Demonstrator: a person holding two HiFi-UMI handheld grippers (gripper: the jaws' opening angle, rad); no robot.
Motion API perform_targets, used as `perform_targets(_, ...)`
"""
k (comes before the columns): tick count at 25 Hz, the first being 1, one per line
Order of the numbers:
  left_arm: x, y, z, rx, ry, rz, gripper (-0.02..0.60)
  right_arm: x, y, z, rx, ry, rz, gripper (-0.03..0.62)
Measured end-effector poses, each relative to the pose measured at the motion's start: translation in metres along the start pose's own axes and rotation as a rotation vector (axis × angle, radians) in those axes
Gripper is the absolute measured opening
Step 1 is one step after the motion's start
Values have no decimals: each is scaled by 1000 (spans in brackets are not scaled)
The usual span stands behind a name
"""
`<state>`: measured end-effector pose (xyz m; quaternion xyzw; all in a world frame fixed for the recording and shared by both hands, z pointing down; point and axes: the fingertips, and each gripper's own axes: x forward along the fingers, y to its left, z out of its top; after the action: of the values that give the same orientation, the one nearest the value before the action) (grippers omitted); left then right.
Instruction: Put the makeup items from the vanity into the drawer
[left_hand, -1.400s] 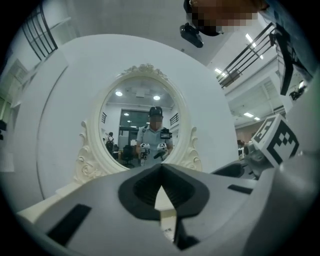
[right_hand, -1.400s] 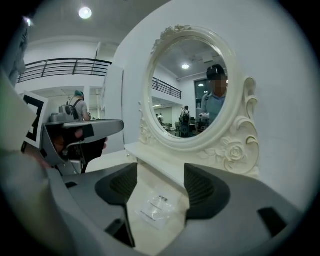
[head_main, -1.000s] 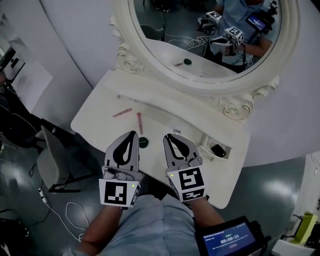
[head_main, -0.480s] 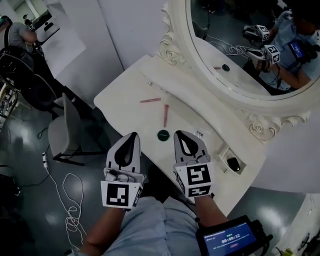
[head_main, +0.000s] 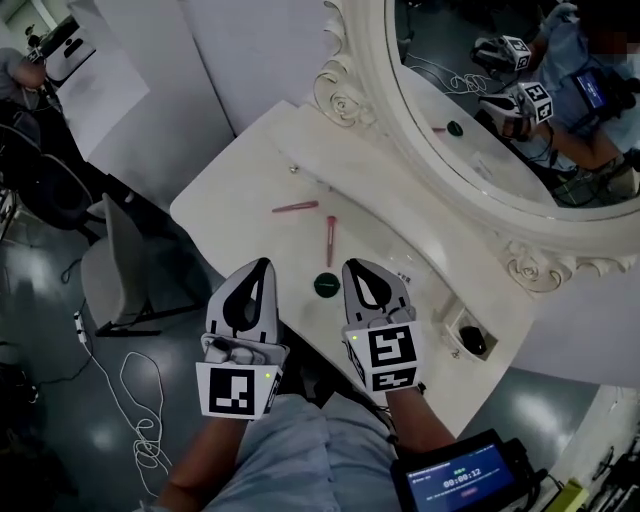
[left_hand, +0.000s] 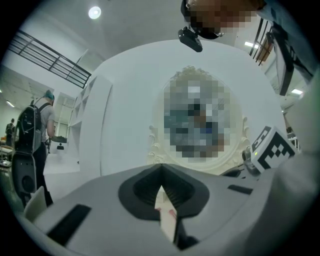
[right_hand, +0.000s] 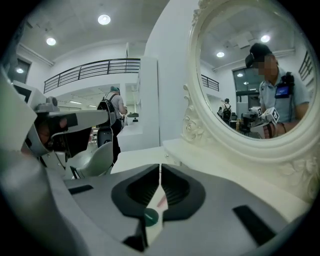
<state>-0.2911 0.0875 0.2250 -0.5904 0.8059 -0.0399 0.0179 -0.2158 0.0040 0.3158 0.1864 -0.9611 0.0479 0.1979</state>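
Head view: left gripper (head_main: 262, 266) and right gripper (head_main: 351, 266) side by side above the near edge of the vanity (head_main: 230, 205), both pressed together and gripping nothing. Probably poised for a first pick, or for opening a drawer; none in sight, presumably under the tabletop edge below them.

Round green pot (head_main: 326, 284) on the top between the two tips, nearer the right one. Two pink sticks (head_main: 330, 240) farther back, well apart from the jaws.

Nothing in the way of the pot. Around: ornate mirror (head_main: 500, 120) behind, small recess (head_main: 470, 340) with something dark at the right end, chair (head_main: 110, 275) and cable (head_main: 140, 400) on the floor to the left.
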Motion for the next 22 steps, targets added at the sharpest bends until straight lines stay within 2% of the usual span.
perform_targets(5,35,13,-23,-114,73,-39,0,42,-11,-18,44,72,-42,9)
perform_targets(11,65,28,-56,-140,153,-92,0,79,-17,-49,99,185,-68,51)
perform_targets(22,95,48,-113,-191,270,-114,0,125,-23,-104,170,342,-92,84)
